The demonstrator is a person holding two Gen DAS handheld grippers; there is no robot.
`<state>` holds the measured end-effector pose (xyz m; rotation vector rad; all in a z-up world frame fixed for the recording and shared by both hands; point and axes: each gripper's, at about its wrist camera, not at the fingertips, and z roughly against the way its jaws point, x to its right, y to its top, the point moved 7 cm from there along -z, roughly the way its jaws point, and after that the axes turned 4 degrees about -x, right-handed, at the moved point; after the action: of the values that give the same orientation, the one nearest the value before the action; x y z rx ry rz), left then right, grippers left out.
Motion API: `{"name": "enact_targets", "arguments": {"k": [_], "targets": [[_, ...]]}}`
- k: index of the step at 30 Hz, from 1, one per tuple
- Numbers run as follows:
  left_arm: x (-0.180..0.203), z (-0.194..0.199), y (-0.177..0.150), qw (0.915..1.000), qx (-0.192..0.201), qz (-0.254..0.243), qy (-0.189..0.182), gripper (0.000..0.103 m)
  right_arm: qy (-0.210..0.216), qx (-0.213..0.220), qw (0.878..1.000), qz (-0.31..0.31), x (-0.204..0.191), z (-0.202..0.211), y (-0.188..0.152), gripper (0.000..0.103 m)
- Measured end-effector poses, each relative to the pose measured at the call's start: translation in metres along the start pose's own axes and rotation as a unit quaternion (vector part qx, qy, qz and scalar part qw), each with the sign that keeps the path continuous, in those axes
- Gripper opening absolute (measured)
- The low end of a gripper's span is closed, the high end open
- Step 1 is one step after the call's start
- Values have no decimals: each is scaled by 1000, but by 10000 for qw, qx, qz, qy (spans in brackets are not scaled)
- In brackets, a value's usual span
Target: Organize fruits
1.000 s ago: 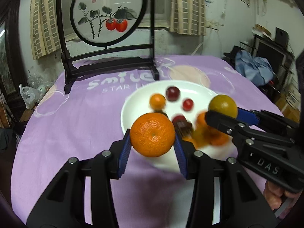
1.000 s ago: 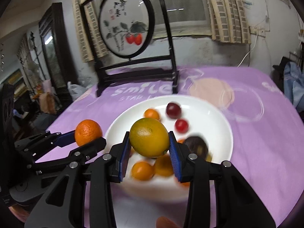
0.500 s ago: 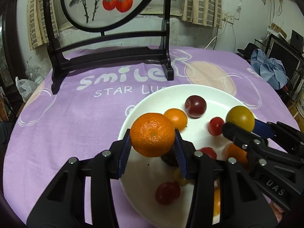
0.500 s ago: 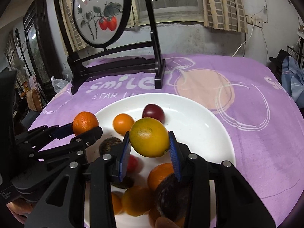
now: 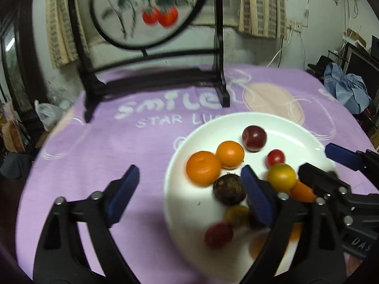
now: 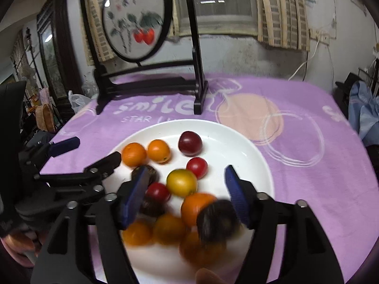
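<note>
Round glossy fruits crowd the smooth white plate.

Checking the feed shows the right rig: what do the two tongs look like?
Both tongs, left and right, are black clamp-style frames with silver rivets and ribbed blue pads. White "DAS" lettering marks the right one's body.

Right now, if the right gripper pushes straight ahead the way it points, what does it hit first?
Probably the yellow fruit on the white plate, centred between the open right gripper pads. A blurred dark fruit lower down may be nearer; depth is unclear.
</note>
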<state>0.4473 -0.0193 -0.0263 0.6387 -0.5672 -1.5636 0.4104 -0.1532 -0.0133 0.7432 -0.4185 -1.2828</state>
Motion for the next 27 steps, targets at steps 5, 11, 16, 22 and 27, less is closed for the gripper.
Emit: {"name": "enact_targets", "arguments": {"k": [5,11,16,22,27], "targets": [[-3,59,-33,9998,92,-65,-150,100,196,282,9991,243,-10,64,-35,102],[-7,108,-107,9997,20,-39,-224,101,398,259,9968,647,-16,101,-105,102],[-13,123,-149,9998,36,88,-155,101,258,-20,9971,711,-9,107,-145,102],[-10,124,-164,9999,-8,-54,-163,101,248,74,9975,652,-4,122,-164,102],[-6,126,-164,9997,80,-226,-61,101,130,73,9968,789,-8,123,-168,102]]}}
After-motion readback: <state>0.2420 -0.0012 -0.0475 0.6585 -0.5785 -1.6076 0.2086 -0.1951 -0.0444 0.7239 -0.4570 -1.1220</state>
